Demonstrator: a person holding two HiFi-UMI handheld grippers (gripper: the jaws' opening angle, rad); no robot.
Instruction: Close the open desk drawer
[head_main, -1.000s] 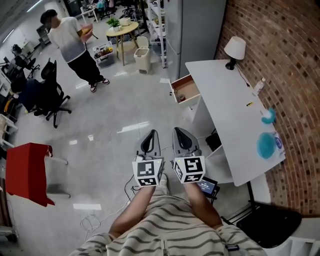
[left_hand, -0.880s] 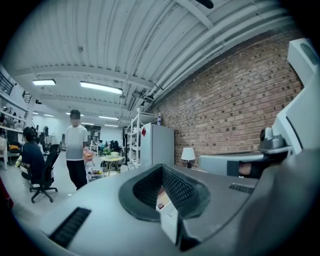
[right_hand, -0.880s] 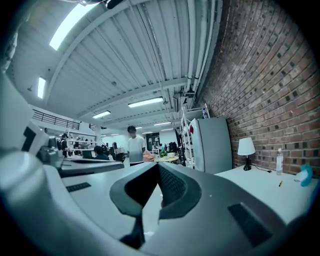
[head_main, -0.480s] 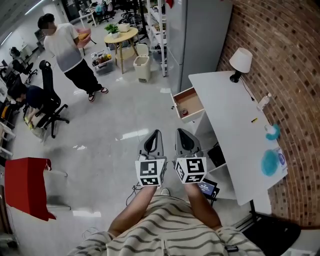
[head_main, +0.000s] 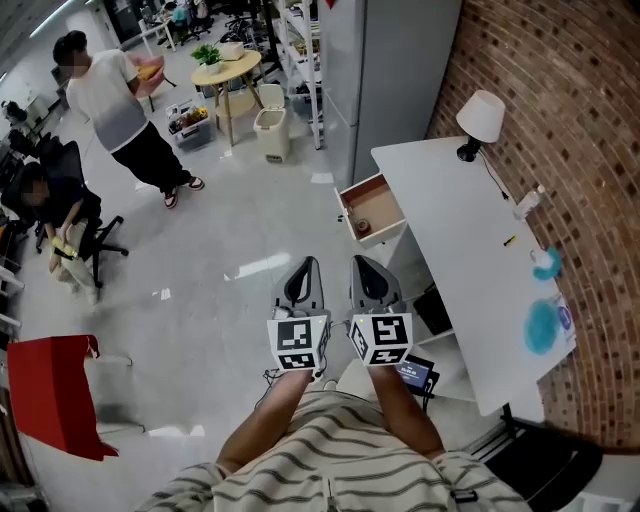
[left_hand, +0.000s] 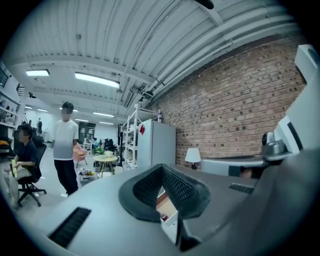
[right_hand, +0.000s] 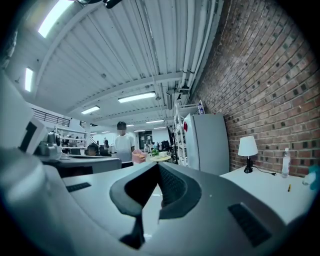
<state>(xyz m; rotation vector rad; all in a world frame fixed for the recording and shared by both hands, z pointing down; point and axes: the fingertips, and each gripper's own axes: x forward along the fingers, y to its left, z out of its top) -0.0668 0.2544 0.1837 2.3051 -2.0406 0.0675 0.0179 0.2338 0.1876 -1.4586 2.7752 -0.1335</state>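
L gripper (head_main: 304, 264) & R gripper (head_main: 362, 262) sit side by side, held level over the floor (head_main: 230, 290) just ahead of the striped shirt (head_main: 330, 455), both w/ jaws pressed tip to tip & nothing btwn them. The drawer (head_main: 375, 208) is open, ahead & a bit right of R gripper, well apart from both, sticking out leftward from under the far end of the white desk (head_main: 470, 250). It has a wood interior w/ a small round item (head_main: 362, 226) in it. Lamp (head_main: 478, 112) stands on desk's far end by the brick wall (head_main: 570, 110); standing person (head_main: 110, 100) far left.
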